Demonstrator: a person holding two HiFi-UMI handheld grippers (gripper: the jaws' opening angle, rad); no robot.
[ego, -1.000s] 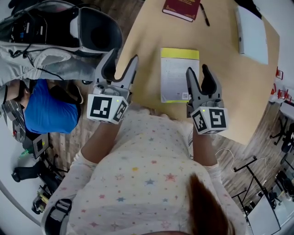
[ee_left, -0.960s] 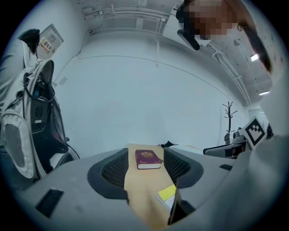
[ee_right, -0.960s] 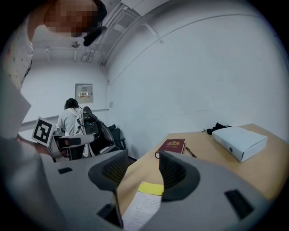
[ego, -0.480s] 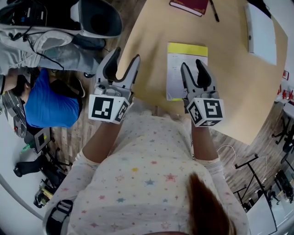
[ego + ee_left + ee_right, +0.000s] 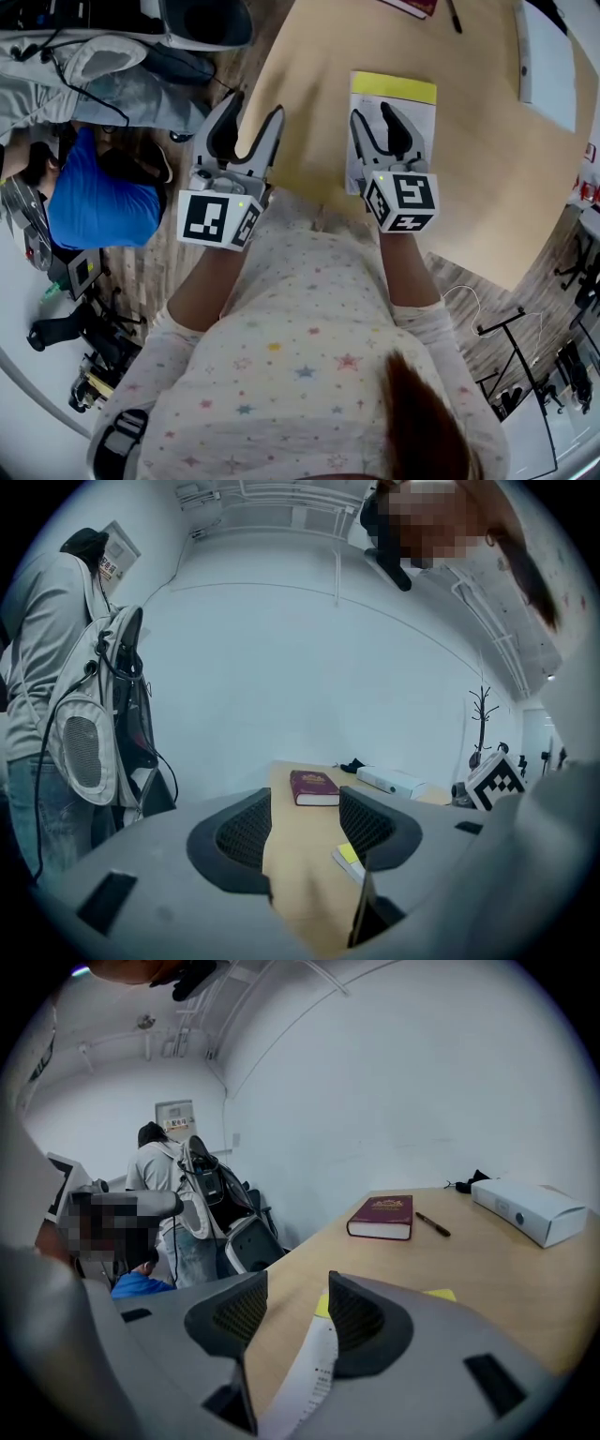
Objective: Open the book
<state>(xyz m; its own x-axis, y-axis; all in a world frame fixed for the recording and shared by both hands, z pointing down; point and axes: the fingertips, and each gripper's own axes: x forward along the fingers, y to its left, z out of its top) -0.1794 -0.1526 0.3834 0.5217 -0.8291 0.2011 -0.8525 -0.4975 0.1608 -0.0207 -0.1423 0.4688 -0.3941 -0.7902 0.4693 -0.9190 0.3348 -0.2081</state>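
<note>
Since a second ago the right gripper point(image 5: 375, 120) has been carried leftward and forward, so that it is now seen over the near half of the yellow-edged booklet point(image 5: 394, 88) rather than beside its right edge; the left gripper point(image 5: 255, 111) has been kept at the left edge of the wooden table point(image 5: 309, 75); in the right gripper view the right gripper's jaws are seen spread apart with nothing pinched, and the booklet's white printed edge shows in the gap low between them; whether the jaws touch the paper cannot be told; the booklet lies closed and flat, its yellow band at the end away from the gripper; in the left gripper view the left gripper's jaws are likewise spread, with only bare table top between them, and the booklet is seen just past the right jaw; a dark red book point(image 5: 382, 1216) lies closed well ahead of the right gripper, with a pen point(image 5: 432, 1224) just right of it and a white box point(image 5: 528, 1208) further right; a person in a blue top point(image 5: 89, 202) is seen to the left of the left gripper, off the table.
</note>
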